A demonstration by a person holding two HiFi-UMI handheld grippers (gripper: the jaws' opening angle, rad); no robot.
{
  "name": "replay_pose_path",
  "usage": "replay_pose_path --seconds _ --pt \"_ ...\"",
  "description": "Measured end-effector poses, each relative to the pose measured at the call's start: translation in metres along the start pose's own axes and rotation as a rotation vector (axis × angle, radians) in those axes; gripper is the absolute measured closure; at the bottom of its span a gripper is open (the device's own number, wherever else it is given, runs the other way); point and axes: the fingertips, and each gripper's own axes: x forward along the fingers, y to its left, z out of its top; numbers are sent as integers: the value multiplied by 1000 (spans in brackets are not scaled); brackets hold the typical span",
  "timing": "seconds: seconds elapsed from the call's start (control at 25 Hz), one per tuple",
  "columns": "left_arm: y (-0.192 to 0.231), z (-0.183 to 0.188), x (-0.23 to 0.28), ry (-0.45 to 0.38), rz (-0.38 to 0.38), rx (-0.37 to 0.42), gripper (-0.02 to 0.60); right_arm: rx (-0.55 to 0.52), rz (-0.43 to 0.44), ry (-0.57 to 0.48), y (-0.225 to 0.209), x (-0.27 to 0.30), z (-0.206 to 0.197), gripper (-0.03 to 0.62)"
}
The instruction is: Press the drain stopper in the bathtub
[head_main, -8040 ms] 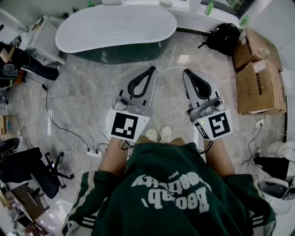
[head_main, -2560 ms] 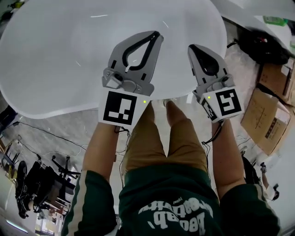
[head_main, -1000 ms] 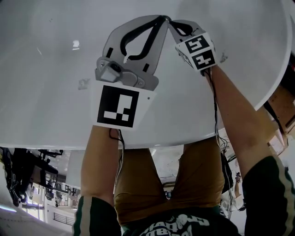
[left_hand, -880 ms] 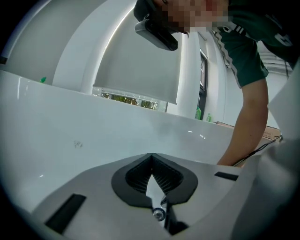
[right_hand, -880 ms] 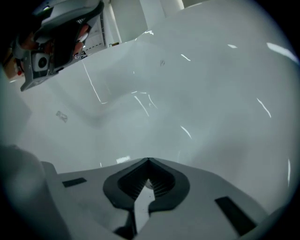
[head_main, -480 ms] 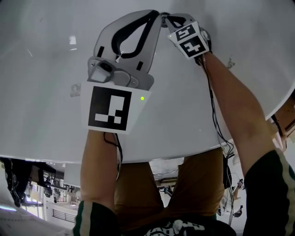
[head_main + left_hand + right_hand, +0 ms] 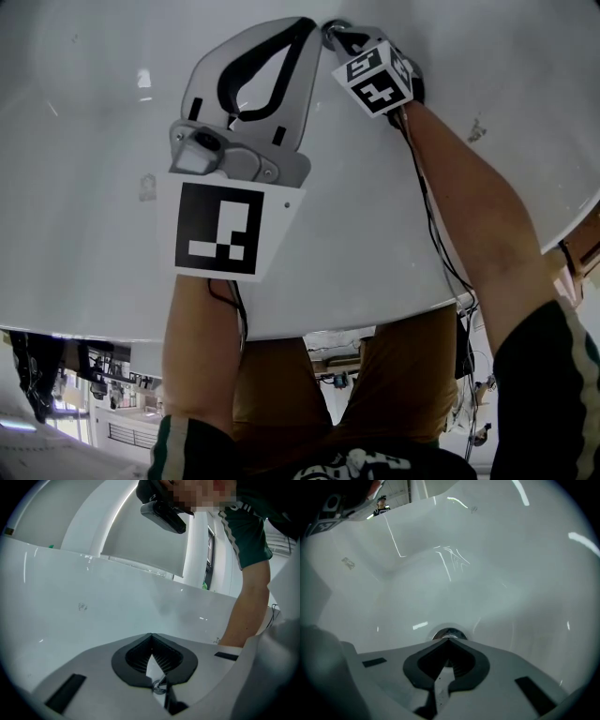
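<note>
Left claw is pinched shut on nothing, with just the white bathtub wall ahead of it. Right claw is shut and empty too, tips right at the chrome drain stopper on the tub floor, can't tell if they touch. Only the right gripper view shows the stopper. The head view has both claws close together, hiding it.

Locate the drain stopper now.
In the right gripper view, the drain stopper sits on the bathtub floor, low centre, just beyond the shut right gripper.
</note>
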Motion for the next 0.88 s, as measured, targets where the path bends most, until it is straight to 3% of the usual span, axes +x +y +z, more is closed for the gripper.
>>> replay_pose_path --seconds 0.2,0.36,0.88 --pt "-3 -4 0 13 -12 -10 574 13 13 69 -1 8 -9 579" --pt "-3 -10 0 20 -18 -44 574 -44 19 74 3 10 -10 579" --pt "-6 -21 4 56 -43 -54 574 -14 4 81 -1 11 -5 579"
